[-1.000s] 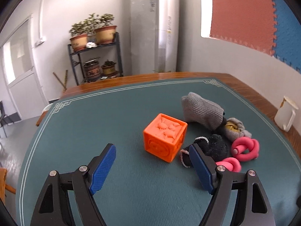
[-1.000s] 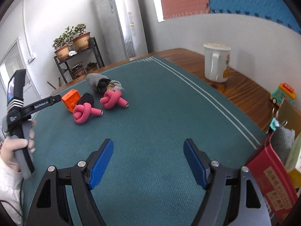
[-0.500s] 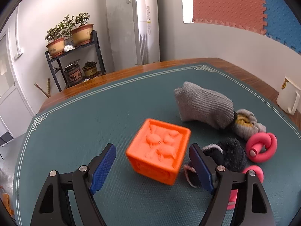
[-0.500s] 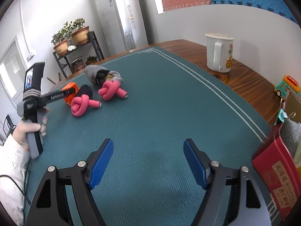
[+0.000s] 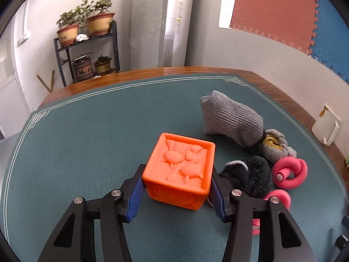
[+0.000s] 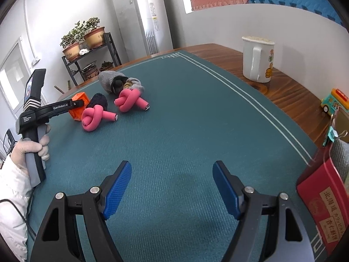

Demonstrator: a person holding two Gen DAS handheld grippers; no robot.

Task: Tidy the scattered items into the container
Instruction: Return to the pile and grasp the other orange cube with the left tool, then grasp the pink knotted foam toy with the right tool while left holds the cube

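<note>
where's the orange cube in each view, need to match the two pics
Left wrist: the orange cube sits low in the centre, clamped between the left gripper jaws.
Right wrist: the same cube is small at the left, partly hidden behind the left gripper's arm.
Shared landmark: the pink knotted tube lying just beyond it.

White walls, a plant shelf [image 5: 87,50], a tall air conditioner [image 5: 165,21], foam mats [image 5: 272,11].
</note>
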